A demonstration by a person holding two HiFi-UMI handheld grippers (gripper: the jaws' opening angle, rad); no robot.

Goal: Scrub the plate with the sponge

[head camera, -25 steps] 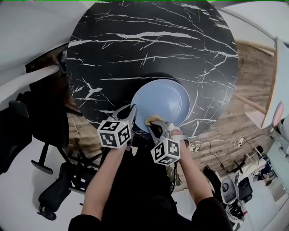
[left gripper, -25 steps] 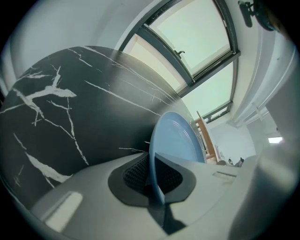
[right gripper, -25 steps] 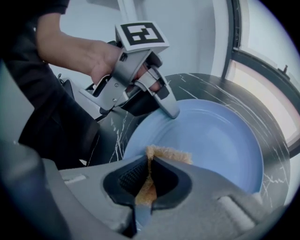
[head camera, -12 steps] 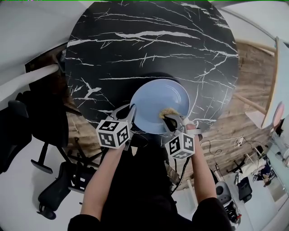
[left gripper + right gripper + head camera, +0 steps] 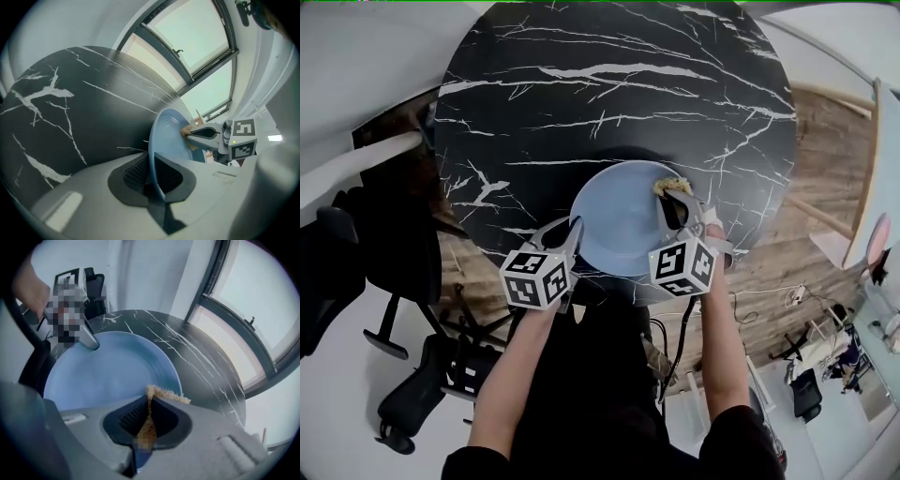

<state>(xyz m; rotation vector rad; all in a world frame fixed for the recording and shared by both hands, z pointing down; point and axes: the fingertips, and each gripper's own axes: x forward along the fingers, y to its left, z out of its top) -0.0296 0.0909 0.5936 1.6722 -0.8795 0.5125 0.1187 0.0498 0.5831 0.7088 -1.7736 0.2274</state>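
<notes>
A pale blue plate (image 5: 623,225) lies at the near edge of the round black marble table (image 5: 609,103). My left gripper (image 5: 572,234) is shut on the plate's near left rim; in the left gripper view the plate (image 5: 165,136) stands edge-on between the jaws. My right gripper (image 5: 673,195) is shut on a thin tan sponge (image 5: 669,186) and holds it against the plate's far right part. In the right gripper view the sponge (image 5: 157,393) sticks out of the closed jaws over the plate (image 5: 108,373).
The table edge runs just below the plate. Wooden floor (image 5: 806,216) with cables lies to the right, and black office chairs (image 5: 366,281) stand at the left. Large windows (image 5: 197,42) show behind the table.
My right gripper has carried the sponge from the plate's near rim across to its far right part. The left gripper and the plate have stayed where they were.
</notes>
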